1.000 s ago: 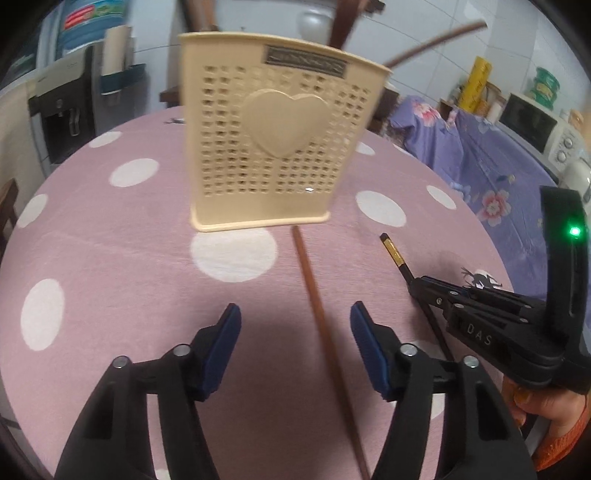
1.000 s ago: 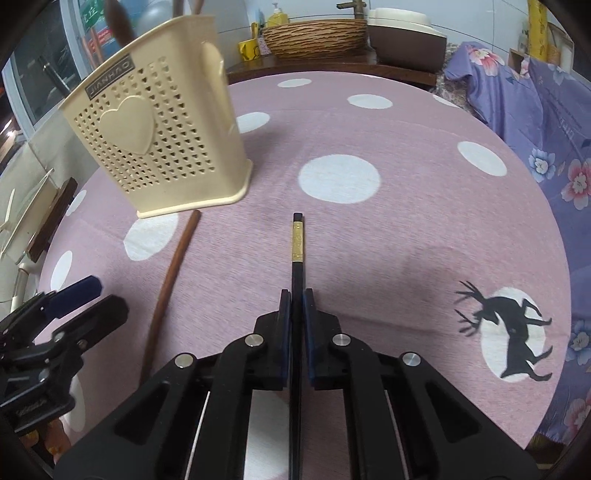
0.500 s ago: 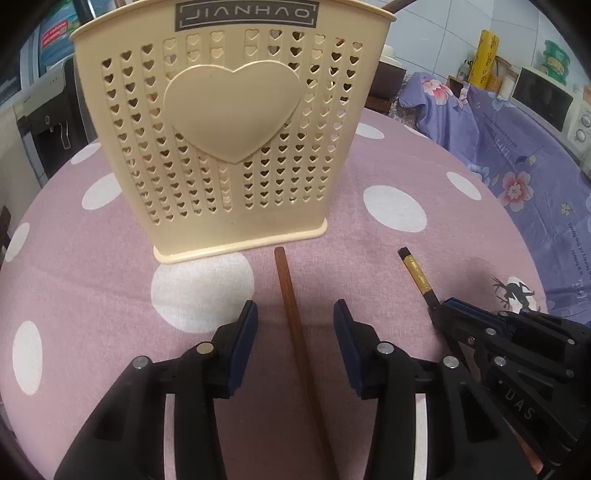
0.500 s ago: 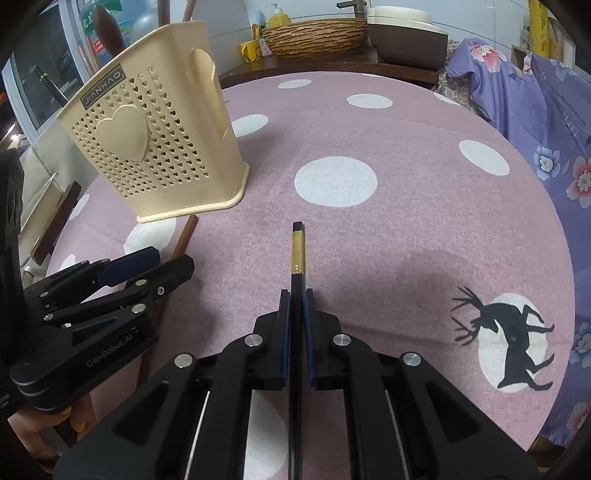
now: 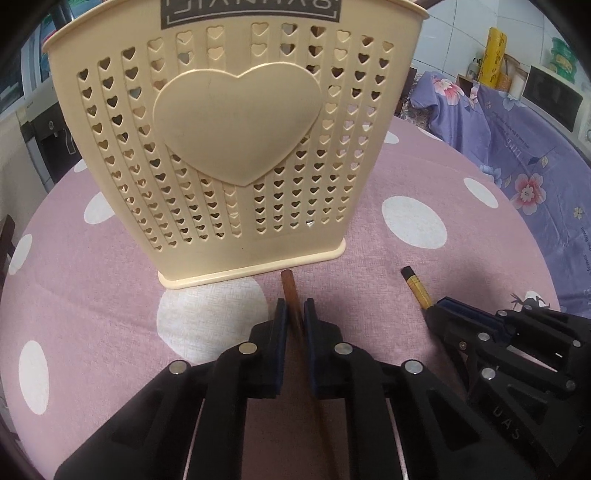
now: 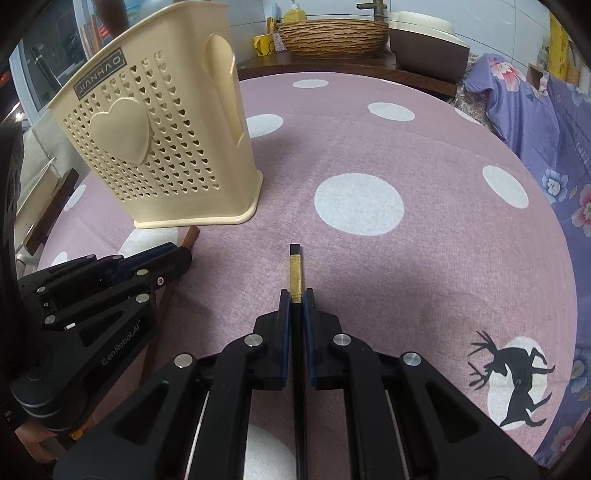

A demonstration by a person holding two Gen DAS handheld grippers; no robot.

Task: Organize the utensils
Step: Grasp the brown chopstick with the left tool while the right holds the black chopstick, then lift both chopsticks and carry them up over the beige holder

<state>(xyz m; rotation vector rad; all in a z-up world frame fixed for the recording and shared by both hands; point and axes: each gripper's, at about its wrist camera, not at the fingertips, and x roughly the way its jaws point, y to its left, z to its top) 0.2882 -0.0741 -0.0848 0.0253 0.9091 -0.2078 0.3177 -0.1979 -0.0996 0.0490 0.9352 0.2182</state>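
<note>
A cream plastic utensil holder (image 5: pixel 236 147) with heart-shaped holes stands upright on the pink polka-dot tablecloth; it also shows in the right wrist view (image 6: pixel 155 147). My left gripper (image 5: pixel 294 314) is shut on a brown wooden chopstick (image 5: pixel 289 291) that lies on the cloth with its end just short of the holder's base. My right gripper (image 6: pixel 295 295) is shut on a black chopstick with a gold band (image 6: pixel 295 271), also low on the cloth. The black chopstick (image 5: pixel 415 286) and right gripper (image 5: pixel 443 308) show at the right of the left wrist view.
The round table's cloth (image 6: pixel 406 166) carries white dots and a black deer print (image 6: pixel 513 376). A purple floral cover (image 6: pixel 535 103) lies at the right. A wicker basket (image 6: pixel 332 33) and a yellow cup (image 6: pixel 264 44) stand behind the table.
My left gripper has moved forward toward the holder and closed from open onto the brown chopstick. The right gripper has stayed shut on the black chopstick and barely moved.
</note>
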